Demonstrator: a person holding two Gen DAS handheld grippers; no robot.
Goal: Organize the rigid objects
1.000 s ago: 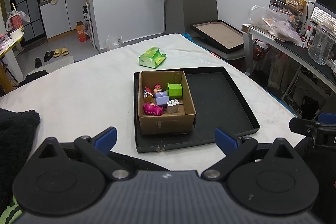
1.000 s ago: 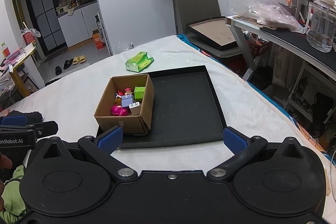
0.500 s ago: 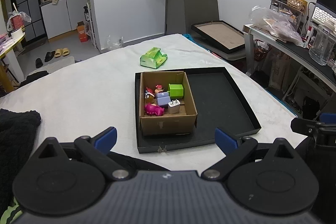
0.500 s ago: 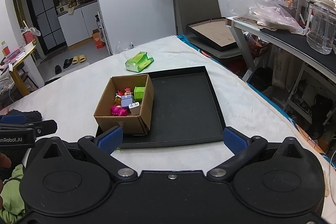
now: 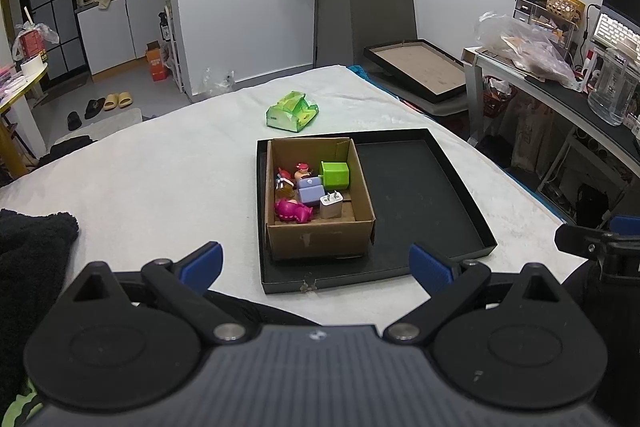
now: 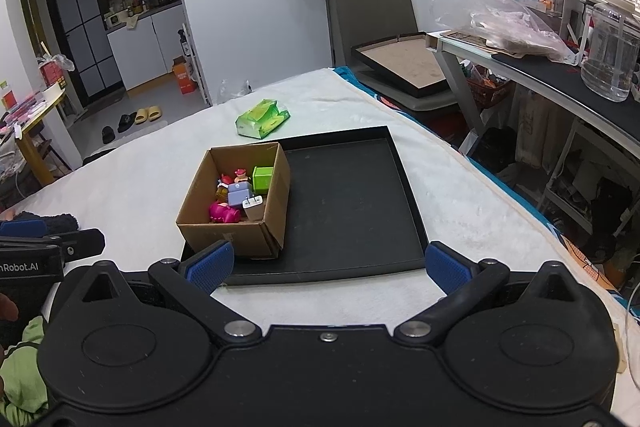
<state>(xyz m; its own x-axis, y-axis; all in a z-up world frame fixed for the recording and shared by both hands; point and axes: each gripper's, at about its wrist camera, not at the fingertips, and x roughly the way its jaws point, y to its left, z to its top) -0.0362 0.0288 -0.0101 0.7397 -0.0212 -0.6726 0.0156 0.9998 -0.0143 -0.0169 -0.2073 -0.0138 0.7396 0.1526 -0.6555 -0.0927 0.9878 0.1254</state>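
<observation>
A cardboard box point(image 5: 320, 239) point(image 6: 224, 233) stands in the left part of a black tray point(image 5: 420, 195) point(image 6: 360, 195) on a white-covered table. In the box lie a green cube point(image 5: 336, 174) point(image 6: 262, 177), a lilac block point(image 5: 310, 193), a white charger plug point(image 5: 331, 205) point(image 6: 253, 205), a pink toy point(image 5: 292, 209) point(image 6: 224, 213) and small figures. My left gripper point(image 5: 316, 265) is open and empty, short of the tray's near edge. My right gripper point(image 6: 327, 265) is open and empty, over the tray's near edge.
A green tissue pack point(image 5: 293, 110) point(image 6: 262, 118) lies beyond the tray. A black cloth point(image 5: 28, 251) is at the left. A chair with a framed board point(image 5: 416, 69) and a cluttered desk point(image 6: 560, 39) stand at the right, past the table edge.
Both grippers have edged slightly forward toward the tray; the box looks a little closer. Jaws stay open.
</observation>
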